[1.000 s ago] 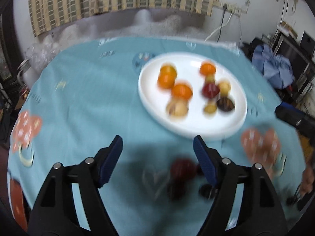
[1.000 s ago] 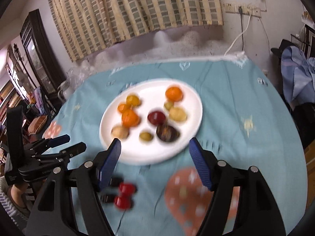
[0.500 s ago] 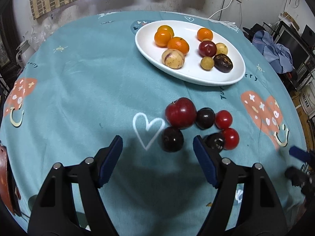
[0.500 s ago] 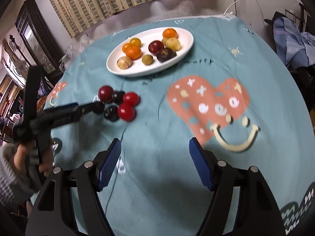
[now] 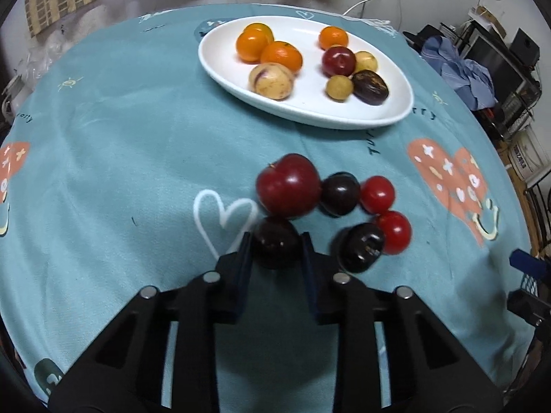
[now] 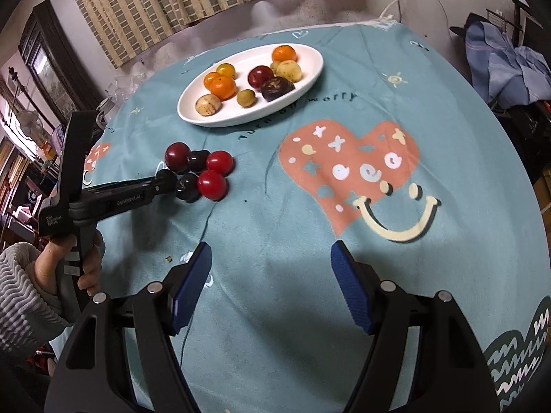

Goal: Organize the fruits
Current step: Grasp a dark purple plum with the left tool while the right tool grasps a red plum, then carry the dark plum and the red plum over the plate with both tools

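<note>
A cluster of loose fruit lies on the teal tablecloth: a big red plum (image 5: 288, 185), dark plums (image 5: 340, 193) (image 5: 361, 247) and two red tomatoes (image 5: 377, 194) (image 5: 394, 232). My left gripper (image 5: 275, 253) is shut on a dark plum (image 5: 276, 246) at the cluster's near edge; it also shows in the right wrist view (image 6: 165, 179). A white oval plate (image 5: 361, 117) farther back holds oranges, a red plum, yellow fruits and a dark fruit. My right gripper (image 6: 272, 284) is open and empty, well short of the cluster (image 6: 201, 172).
The plate also shows in the right wrist view (image 6: 310, 75). The cloth bears an orange heart print (image 6: 347, 168). A curtain and wall stand behind the table. Blue clothes (image 5: 465, 75) and equipment lie off the table's right edge.
My left gripper has moved forward to the fruit cluster and closed around the nearest dark plum. My right gripper has stayed open, with the table view shifting slightly.
</note>
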Tool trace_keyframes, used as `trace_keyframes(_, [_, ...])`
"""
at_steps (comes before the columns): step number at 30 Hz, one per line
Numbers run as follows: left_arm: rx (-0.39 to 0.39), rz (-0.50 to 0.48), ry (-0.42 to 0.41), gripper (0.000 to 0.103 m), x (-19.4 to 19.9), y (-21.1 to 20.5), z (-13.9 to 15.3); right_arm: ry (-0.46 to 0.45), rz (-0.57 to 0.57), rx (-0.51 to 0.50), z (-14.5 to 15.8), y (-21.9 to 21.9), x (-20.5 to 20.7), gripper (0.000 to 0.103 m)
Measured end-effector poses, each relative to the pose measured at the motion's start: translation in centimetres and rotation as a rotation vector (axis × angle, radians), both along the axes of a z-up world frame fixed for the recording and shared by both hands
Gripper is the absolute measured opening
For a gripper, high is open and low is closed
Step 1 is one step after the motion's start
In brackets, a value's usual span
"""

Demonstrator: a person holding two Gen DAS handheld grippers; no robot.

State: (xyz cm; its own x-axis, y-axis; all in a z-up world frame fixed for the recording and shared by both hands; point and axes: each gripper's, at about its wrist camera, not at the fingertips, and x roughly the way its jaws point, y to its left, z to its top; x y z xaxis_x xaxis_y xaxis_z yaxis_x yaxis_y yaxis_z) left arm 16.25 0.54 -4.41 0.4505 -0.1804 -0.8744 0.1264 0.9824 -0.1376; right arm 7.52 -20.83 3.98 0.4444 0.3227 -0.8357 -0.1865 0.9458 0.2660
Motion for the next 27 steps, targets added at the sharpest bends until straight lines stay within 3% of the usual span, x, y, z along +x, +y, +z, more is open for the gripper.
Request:
trace_keyframes(8, [-0.02,0.05,-0.025,0.027,-2.9,2.4,2.0,-0.014,0.115,-0.01,-0.6,4.2,3.1,0.071])
trace_keyframes(10, [-0.02,0.066,-0.024,0.027,-3.6,3.1,2.3,-0.009,0.146,-0.007,-1.2,5.5,4.2,0.066])
trace_keyframes(12, [-0.022,0.08,-0.02,0.027,-4.1,3.6,2.4,-0.007,0.171,-0.032,-1.9,6.6,5.2,0.053])
trace_keyframes(14, [-0.025,0.096,-0.018,0.027,-4.5,4.0,2.5,0.008,0.187,-0.041,-2.5,7.2,6.0,0.045])
trace_keyframes(20, [-0.037,0.109,-0.005,0.027,-4.5,4.2,1.9,0.035,0.233,-0.06,-4.1,8.4,7.4,0.045])
trace_keyframes(27, [-0.033,0.087,0.011,0.027,-4.2,3.3,1.5,0.054,0.263,-0.037,-4.8,9.1,8.4,0.029])
